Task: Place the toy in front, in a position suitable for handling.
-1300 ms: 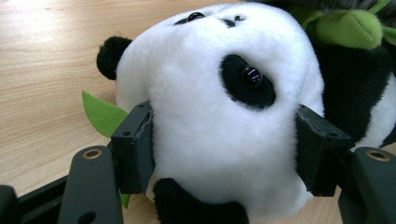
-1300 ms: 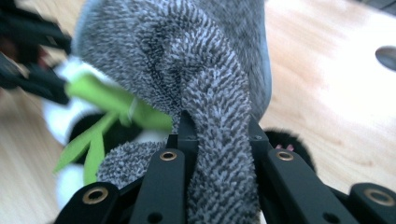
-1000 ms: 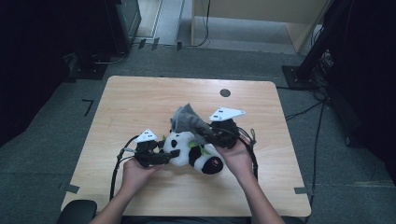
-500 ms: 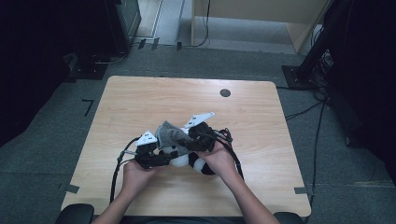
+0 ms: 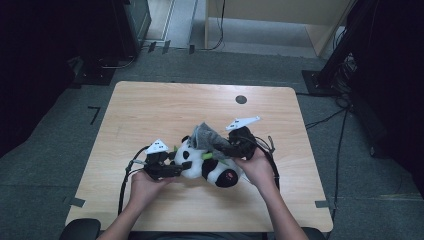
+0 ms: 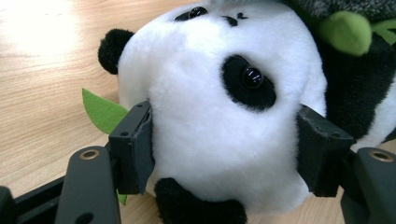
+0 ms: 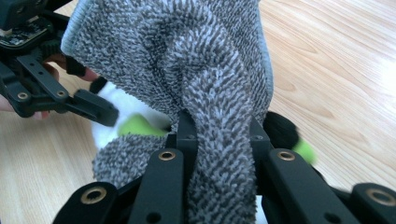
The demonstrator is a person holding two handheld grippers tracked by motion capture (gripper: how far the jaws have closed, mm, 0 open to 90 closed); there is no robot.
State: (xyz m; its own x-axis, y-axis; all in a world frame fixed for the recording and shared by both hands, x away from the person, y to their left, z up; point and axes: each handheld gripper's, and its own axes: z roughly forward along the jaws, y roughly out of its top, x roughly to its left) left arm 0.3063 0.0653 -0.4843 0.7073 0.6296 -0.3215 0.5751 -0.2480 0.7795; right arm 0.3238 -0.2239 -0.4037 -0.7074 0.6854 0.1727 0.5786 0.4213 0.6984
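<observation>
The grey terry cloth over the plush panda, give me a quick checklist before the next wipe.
1. Right gripper clamped on the grey terry cloth: ok, cloth pinched between the jaws.
2. Left gripper steadying the black-and-white plush panda: ok, both pads press its head.
3. Cloth over the panda: ok in the high view; contact cannot tell.
4. Panda resting on the light wooden table: ok.
5. Green felt leaf clear of the left pads: not ok, it runs behind one pad.

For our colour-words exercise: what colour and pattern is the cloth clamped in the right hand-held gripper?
The cloth is flecked grey and white; the right gripper view shows it best.
</observation>
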